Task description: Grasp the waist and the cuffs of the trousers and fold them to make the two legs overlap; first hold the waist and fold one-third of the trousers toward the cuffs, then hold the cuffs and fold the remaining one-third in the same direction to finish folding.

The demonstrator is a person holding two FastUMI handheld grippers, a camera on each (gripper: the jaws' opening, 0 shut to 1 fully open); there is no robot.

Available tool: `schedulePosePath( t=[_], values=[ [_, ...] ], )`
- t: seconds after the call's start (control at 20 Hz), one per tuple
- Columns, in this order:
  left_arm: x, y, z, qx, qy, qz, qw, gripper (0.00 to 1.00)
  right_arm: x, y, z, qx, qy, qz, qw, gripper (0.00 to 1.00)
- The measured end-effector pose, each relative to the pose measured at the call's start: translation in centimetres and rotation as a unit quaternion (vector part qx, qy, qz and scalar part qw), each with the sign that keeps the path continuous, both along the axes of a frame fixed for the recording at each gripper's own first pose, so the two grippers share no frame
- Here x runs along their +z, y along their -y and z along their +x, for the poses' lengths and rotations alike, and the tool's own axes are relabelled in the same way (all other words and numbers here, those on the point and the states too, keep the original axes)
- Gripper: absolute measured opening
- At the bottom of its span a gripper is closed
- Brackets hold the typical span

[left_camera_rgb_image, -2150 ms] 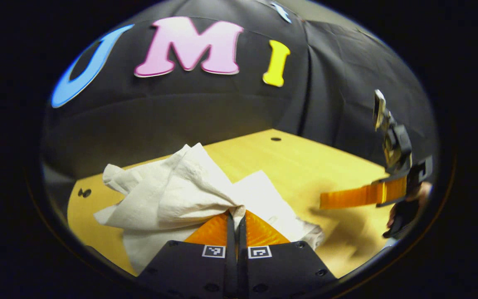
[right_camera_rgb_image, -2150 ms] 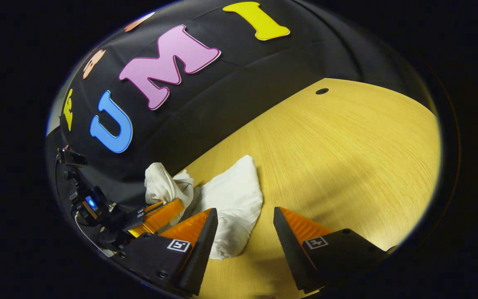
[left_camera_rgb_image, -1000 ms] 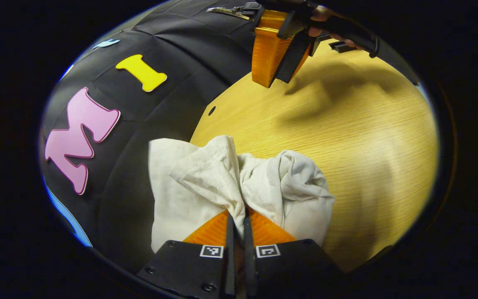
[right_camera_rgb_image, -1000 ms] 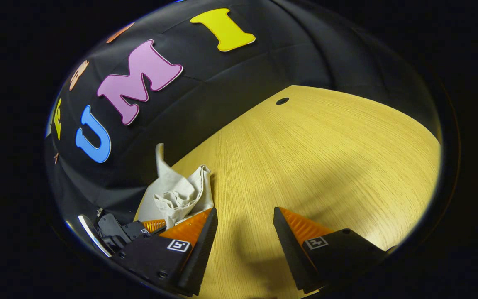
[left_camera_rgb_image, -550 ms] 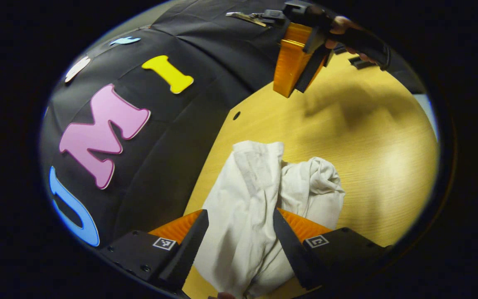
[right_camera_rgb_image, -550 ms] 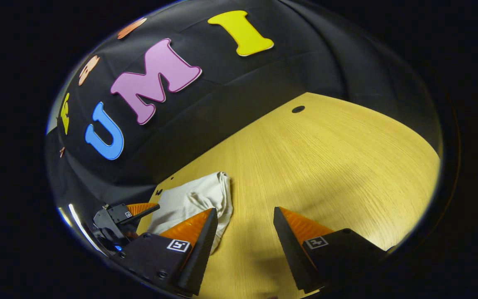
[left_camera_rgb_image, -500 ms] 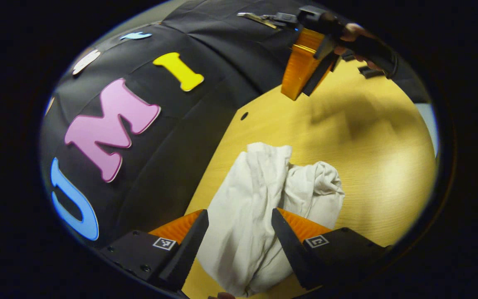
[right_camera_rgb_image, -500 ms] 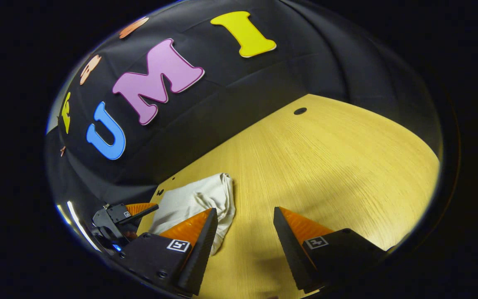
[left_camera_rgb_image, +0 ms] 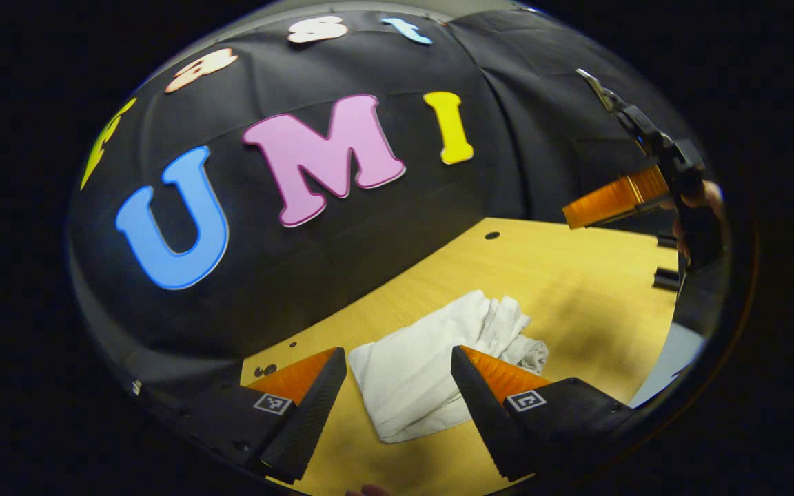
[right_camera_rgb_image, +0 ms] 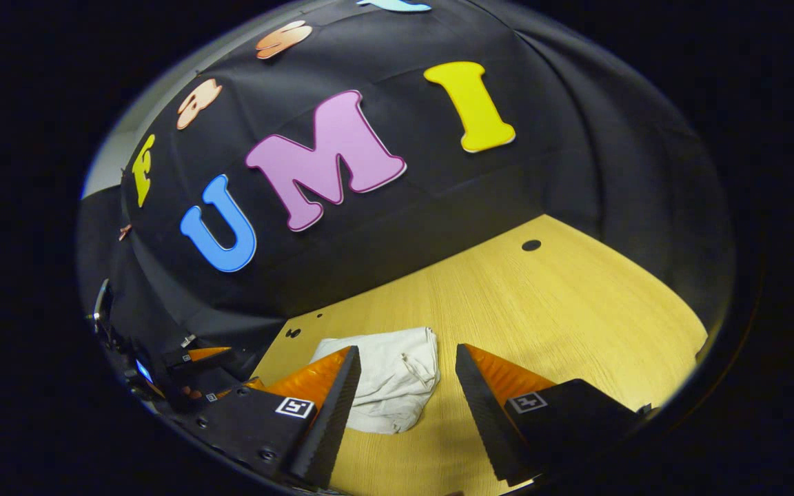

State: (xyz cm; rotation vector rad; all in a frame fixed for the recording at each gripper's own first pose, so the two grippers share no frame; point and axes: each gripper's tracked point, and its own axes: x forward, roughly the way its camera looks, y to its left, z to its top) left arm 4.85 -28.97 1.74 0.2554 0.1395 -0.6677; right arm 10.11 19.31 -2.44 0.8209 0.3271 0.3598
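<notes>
While both pairs of tongs hang above the table (left_camera_rgb_image: 576,275), we see the trousers (left_camera_rgb_image: 431,358) lying on the pale wood as a loose, rumpled white bundle, held by nothing. In the left gripper view the bundle sits near the table's back edge by the black cloth wall (left_camera_rgb_image: 342,262), with a flatter layer toward us and a bunched, wrinkled part on its far right side. Our left tongs (left_camera_rgb_image: 398,394) are released, the two fingers spread wide with the bundle showing between them, farther off, and we see no contact with the cloth. In that same view the right tongs (left_camera_rgb_image: 569,215) are raised well above the table at the right edge, gripped by a hand (left_camera_rgb_image: 697,213), well apart from the trousers; we cannot tell their opening from there.

From the right gripper view the trousers (right_camera_rgb_image: 390,375) lie beyond the spread fingers, close to the table's (right_camera_rgb_image: 542,310) left back corner. The right tongs (right_camera_rgb_image: 407,393) stand released, with nothing between the fingers. At the lower left of this view we make out the left tongs (right_camera_rgb_image: 207,355), dim and partly hidden. Small dark holes (right_camera_rgb_image: 531,245) mark the tabletop near its back edge.
</notes>
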Motion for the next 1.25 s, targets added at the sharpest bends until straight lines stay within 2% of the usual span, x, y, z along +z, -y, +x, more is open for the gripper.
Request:
schedulePosePath(
  t=[0.4,0.7,1.25],
  values=[
    [3.3,-6.4,-0.7,0.076,-0.050,-0.111,0.990,0.98,6.1,-2.5,-2.6,0.012,0.041,-0.005,0.999,0.88],
    [4.8,-9.7,0.1,0.106,-0.020,-0.119,0.987,0.97,6.9,-4.9,-3.0,0.034,0.047,-0.009,0.998,0.88],
    [3.9,-10.0,-0.1,0.113,-0.043,-0.127,0.984,0.98,6.6,-6.2,-3.6,0.045,0.037,-0.026,0.998,0.88]
  ],
)
